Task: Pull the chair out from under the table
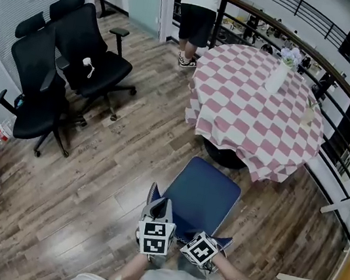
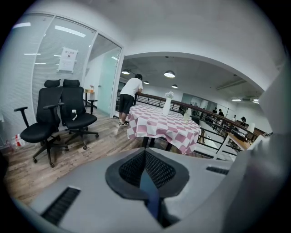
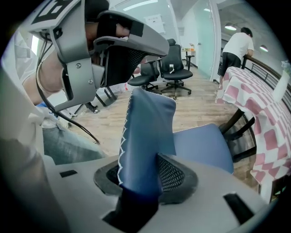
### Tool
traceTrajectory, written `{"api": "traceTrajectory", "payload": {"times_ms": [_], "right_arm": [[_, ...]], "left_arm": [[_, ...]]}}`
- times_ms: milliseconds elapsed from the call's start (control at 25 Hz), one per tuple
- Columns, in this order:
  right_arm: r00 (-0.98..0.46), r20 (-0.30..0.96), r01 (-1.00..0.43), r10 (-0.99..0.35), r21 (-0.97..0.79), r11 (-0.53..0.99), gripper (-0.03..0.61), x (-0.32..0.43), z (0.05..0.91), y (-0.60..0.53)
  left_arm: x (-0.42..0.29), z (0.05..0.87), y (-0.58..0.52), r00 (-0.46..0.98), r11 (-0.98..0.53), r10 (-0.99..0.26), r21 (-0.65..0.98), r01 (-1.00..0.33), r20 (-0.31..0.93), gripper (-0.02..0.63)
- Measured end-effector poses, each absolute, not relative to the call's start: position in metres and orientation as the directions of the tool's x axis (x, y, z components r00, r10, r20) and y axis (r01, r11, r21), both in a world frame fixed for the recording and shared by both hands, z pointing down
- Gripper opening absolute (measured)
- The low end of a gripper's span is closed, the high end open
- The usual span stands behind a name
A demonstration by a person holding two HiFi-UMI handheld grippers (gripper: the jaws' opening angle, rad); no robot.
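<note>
Chair: a blue chair (image 1: 202,194) stands on the wood floor (image 1: 112,159), clear of the surface's edge and at 6 o'clock of it in the head view.
Seat: the seat (image 3: 200,145) is fully in the open, its far edge near the hanging cloth.
Backrest: the backrest (image 3: 148,136) is upright at the chair's 6 o'clock side, nearest the person holding the tools.
Left hand-held gripper: the left hand-held gripper (image 2: 146,170) is clenched on the backrest's top, with a thin blue edge pinched between its mesh pads.
Right hand-held gripper: the right hand-held gripper (image 3: 141,175) is released, its jaws apart with the backrest's blue fabric standing between them, at 3 o'clock of the left one.
Surface: a round surface (image 1: 252,116) under a pink-and-white checked cloth (image 1: 236,93), at 1 o'clock in the head view.
Vase: a pale vase (image 1: 276,76) with flowers stands upright on the cloth's far side.
Office chairs: 2 black office chairs (image 1: 86,55) sit side by side at 10 o'clock, well apart from the blue chair.
Person: a person (image 1: 204,8) in a white top and dark shorts stands at 12 o'clock, leaning on the railing (image 1: 333,69).
</note>
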State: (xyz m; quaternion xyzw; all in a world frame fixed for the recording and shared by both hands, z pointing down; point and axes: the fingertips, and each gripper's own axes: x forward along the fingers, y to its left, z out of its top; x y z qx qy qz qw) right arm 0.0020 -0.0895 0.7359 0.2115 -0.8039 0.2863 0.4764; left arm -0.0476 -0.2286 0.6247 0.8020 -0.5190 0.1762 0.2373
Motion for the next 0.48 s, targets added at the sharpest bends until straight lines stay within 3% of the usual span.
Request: {"api": "traceTrajectory", "payload": {"times_ms": [480], "right_arm": [[-0.482, 0.876, -0.545, 0.023, -0.321, 0.774, 0.183, 0.004, 0.727, -0.084]], "left_arm": [[-0.032, 0.619, -0.232, 0.41, -0.36, -0.744, 0.2, -0.911, 0.528, -0.002]]}}
